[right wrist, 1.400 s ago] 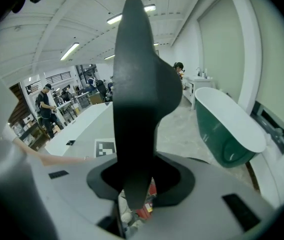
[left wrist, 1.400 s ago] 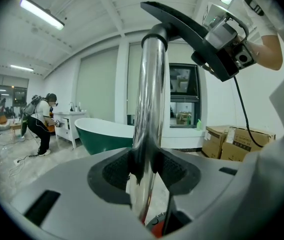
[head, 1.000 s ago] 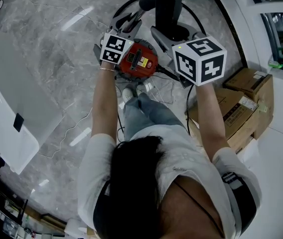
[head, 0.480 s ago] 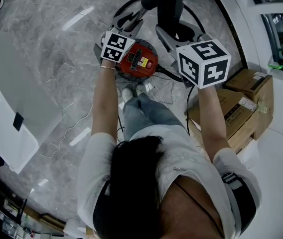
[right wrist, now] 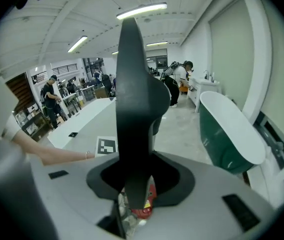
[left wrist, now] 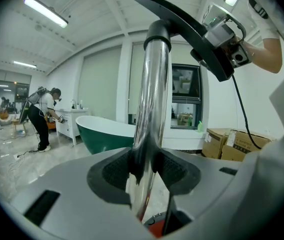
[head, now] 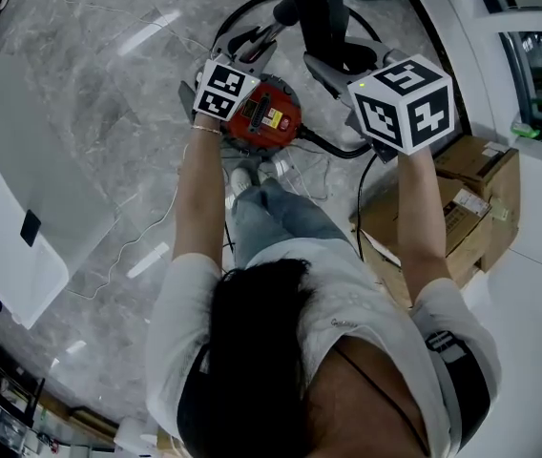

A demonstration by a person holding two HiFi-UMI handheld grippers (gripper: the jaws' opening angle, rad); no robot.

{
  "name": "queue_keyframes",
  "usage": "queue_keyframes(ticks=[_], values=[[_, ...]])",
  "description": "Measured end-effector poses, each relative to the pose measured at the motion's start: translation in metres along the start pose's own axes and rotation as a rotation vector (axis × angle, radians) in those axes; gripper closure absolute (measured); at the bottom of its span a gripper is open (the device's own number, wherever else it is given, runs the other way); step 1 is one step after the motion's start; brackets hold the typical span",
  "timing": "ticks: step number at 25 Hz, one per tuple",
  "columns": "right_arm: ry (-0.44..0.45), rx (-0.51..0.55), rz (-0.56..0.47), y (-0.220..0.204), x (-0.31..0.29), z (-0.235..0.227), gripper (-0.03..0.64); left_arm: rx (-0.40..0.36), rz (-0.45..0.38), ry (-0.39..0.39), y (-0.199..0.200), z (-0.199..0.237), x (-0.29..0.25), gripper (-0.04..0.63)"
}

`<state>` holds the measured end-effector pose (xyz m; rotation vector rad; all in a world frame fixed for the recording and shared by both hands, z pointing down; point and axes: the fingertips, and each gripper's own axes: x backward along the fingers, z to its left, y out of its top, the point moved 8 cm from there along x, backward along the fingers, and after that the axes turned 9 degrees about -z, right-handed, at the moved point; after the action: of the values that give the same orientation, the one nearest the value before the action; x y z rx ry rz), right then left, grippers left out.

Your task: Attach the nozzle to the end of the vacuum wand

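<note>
2 grippers work above the red canister (head: 266,117), which stands on the grey floor (head: 109,84).

Head view: the left gripper (head: 247,41) and right gripper (head: 323,65) flank the black nozzle (head: 317,8), which is held aloft.

Left gripper view: the pads are clamped on the vacuum wand (left wrist: 151,99), a mirror-bright steel tube. The nozzle meets its top end at a black collar. We judge the tube stiff and slippery, so we would hold it low.

Right gripper view: the jaws grasp the nozzle's narrow neck. It looks like matte black plastic, probably light and rigid, widening upward. We cannot tell whether it is fully seated.
</note>
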<state>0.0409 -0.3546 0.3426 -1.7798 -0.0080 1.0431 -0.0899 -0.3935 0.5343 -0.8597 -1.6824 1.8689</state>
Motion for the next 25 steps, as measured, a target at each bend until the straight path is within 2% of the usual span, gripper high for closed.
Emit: queue_keyframes(ticks=[8,18,25], values=[[0.004,-0.025,-0.035,-0.002,-0.002,0.002,0.491,0.002,0.01,0.004,0.001,0.001,0.002,0.443],[0.009,0.0,-0.021,-0.008,-0.002,0.008,0.492,0.009,0.029,-0.005,-0.002,-0.003,0.005,0.443],[0.018,-0.022,-0.103,-0.014,0.002,0.008,0.488,0.067,0.021,-0.01,-0.002,-0.004,0.006,0.439]])
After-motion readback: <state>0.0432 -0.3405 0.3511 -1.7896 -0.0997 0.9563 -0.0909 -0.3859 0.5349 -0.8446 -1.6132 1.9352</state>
